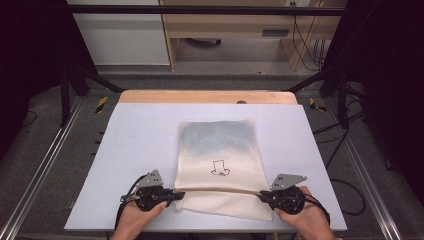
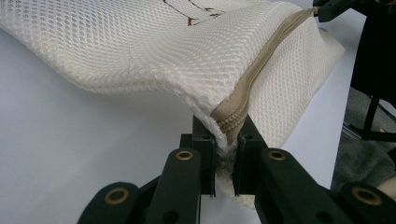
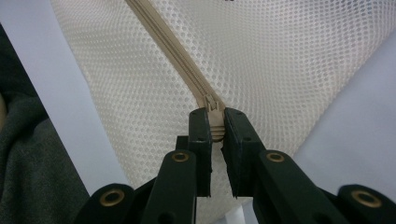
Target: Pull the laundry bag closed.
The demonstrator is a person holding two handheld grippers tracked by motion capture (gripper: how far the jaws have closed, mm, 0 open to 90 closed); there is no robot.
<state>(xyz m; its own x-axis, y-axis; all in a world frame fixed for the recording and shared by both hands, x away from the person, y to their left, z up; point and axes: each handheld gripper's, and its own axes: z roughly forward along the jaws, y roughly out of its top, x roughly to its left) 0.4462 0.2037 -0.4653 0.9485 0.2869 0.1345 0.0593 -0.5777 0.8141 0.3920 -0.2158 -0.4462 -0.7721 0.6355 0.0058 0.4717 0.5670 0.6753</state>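
One cream mesh zippered laundry bag [image 1: 220,165] on white table [image 1: 130,150], two grippers level at its near end: left gripper [image 1: 176,195] clamping zipper end, right gripper [image 1: 262,194] clamping zipper pull [image 3: 214,113].

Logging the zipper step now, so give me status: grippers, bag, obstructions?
Left gripper shut on mesh bag at zipper's end. Right gripper shut on zipper pull. Zipper taut between them. Nothing in the way.

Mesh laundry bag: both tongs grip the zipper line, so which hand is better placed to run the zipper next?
Right, probably. The right tongs are shut on the zipper pull, while the left tongs pinch the mesh bag at the zipper's other end, suited to anchoring.
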